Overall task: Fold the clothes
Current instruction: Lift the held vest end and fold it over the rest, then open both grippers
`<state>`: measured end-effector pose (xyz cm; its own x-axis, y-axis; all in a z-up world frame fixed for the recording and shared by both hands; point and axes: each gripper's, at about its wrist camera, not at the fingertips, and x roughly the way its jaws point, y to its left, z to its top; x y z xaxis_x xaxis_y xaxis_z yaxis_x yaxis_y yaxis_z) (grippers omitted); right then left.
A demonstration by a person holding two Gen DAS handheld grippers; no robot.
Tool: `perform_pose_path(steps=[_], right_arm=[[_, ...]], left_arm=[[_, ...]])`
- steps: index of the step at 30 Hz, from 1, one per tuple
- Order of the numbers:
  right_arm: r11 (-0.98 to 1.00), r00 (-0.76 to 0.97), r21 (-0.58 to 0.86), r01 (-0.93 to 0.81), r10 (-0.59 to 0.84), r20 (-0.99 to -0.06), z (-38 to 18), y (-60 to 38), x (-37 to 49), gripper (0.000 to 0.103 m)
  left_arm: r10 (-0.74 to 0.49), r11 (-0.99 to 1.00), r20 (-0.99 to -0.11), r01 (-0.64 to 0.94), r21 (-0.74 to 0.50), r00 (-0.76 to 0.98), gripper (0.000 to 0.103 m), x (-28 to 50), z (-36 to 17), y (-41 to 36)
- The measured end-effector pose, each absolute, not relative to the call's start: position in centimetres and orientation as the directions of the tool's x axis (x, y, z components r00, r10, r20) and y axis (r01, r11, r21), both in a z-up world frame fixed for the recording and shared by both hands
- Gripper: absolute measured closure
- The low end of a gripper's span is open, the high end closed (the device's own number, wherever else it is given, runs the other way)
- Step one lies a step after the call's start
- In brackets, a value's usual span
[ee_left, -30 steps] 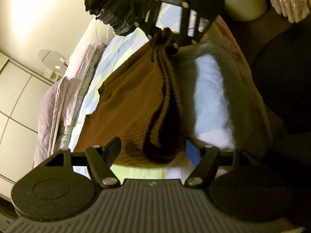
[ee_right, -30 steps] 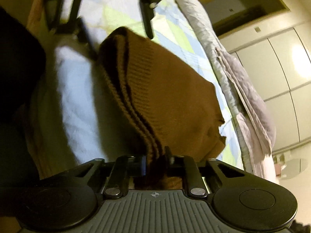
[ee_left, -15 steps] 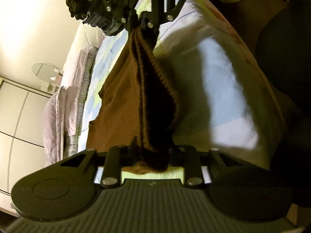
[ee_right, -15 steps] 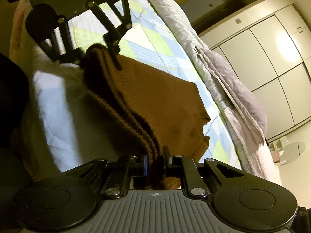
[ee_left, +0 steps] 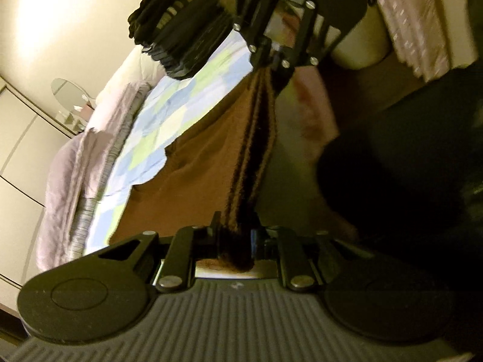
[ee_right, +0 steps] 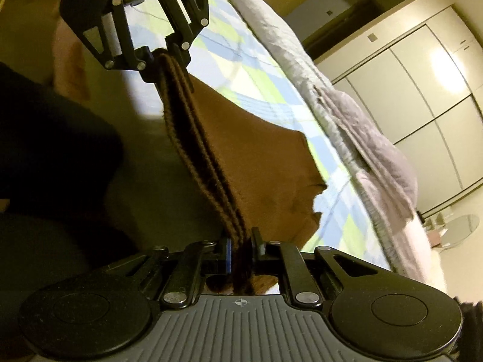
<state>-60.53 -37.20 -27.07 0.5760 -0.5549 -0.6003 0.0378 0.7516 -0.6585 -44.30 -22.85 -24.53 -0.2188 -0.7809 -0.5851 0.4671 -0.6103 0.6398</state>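
1. The bed (ee_left: 157, 120) carries a patchwork cover of blue, green and white squares, with a pale grey quilt (ee_right: 362, 138) bunched along its far side. A stack of dark folded clothes (ee_left: 181, 39) sits further along it.
2. The brown knitted sweater (ee_right: 256, 163) is the garment being folded. Its ribbed edges are gathered into several layers and stretched taut between the two grippers, lifted above the bed, while the rest of the body trails down onto the cover.
3. The left gripper (ee_left: 235, 238) is clenched on one end of the bunched ribbed edge; the right gripper (ee_right: 241, 252) is clamped on the other end, and each shows in the other's view across the span of knit.
4. Handling, as a judgement: the knit looks soft, thick and limp, fairly light, not slippery and not fragile. It will sag and stretch, so hold is best taken at the firmer ribbed edge, near the corners, with all layers pinched together so none slips free.
5. No brand, label or readable writing shows on the sweater or the bedding; the right gripper's body bears only a small crosshair mark.
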Motion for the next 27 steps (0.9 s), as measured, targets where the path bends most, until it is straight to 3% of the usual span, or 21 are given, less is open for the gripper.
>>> perform_pose_path(steps=[5, 15, 21, 27], right_arm=[[0.768, 0.580, -0.641, 0.003, -0.523, -0.624, -25.7, -32.6, -63.1, 0.094], [0.674, 0.633, -0.739, 0.014, -0.578, -0.516, -20.1, -33.4, -62.1, 0.094], [0.702, 0.678, -0.712, 0.034, -0.540, -0.500, -15.4, -39.9, -58.3, 0.093], [0.777, 0.658, -0.628, 0.053, -0.500, -0.563, -17.4, -48.7, -52.9, 0.093]], left_arm=[[-0.773, -0.616, -0.582, 0.516, 0.595, -0.251, 0.090, -44.8, -22.3, -19.3], [-0.839, -0.522, -0.492, 0.598, 0.609, -0.231, 0.090, -42.8, -15.8, -22.6], [-0.824, -0.509, -0.501, 0.735, 0.448, -0.265, 0.089, -36.9, -11.7, -30.5], [-0.789, -0.477, -0.547, 0.841, 0.257, -0.280, 0.089, -31.0, -11.3, -41.0]])
